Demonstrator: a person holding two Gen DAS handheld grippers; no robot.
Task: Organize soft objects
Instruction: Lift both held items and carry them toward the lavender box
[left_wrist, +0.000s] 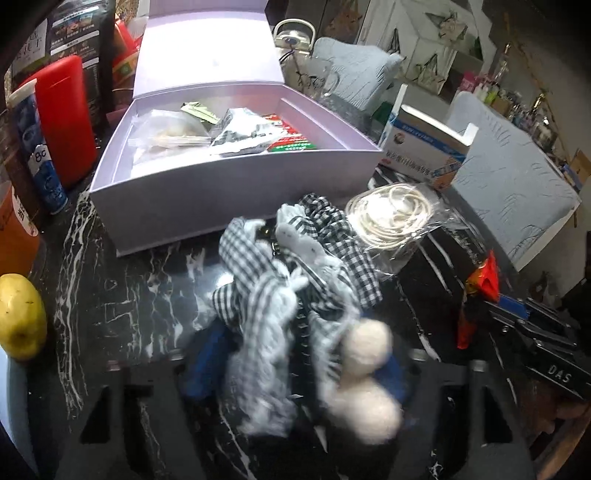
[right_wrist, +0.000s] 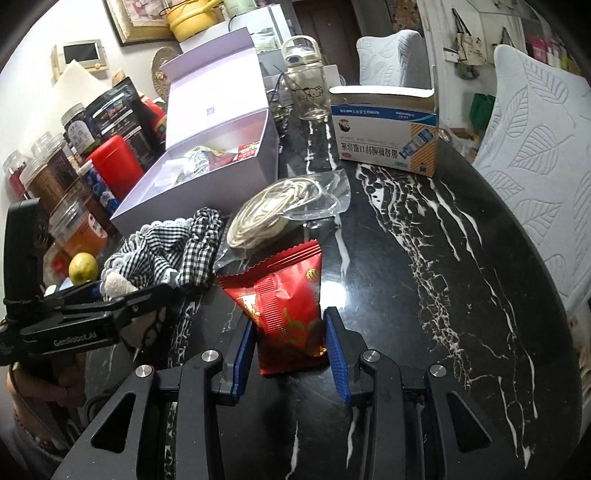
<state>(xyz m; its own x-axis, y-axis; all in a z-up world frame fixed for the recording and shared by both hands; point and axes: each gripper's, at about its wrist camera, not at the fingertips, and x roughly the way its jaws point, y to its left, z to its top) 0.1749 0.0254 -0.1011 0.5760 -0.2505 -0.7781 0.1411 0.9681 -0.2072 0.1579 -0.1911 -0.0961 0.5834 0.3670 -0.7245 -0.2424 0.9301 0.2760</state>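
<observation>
Cloth (left_wrist: 295, 280), checked with two pompoms, sits bunched low in my left view, between the left gripper's (left_wrist: 295, 373) jaws; I can't tell from this blur whether the pads are pressing it yet. Behind it, upper centre, the open box (left_wrist: 236, 192) waits with packets inside. Beside the cloth lies the bagged cord (right_wrist: 273, 218). Right gripper (right_wrist: 290, 343) is clenched on the red packet (right_wrist: 286, 295), low centre of my right view. I judge we're mid-pickup; next, I'd firm the grip, then lift the cloth over the box wall.
</observation>
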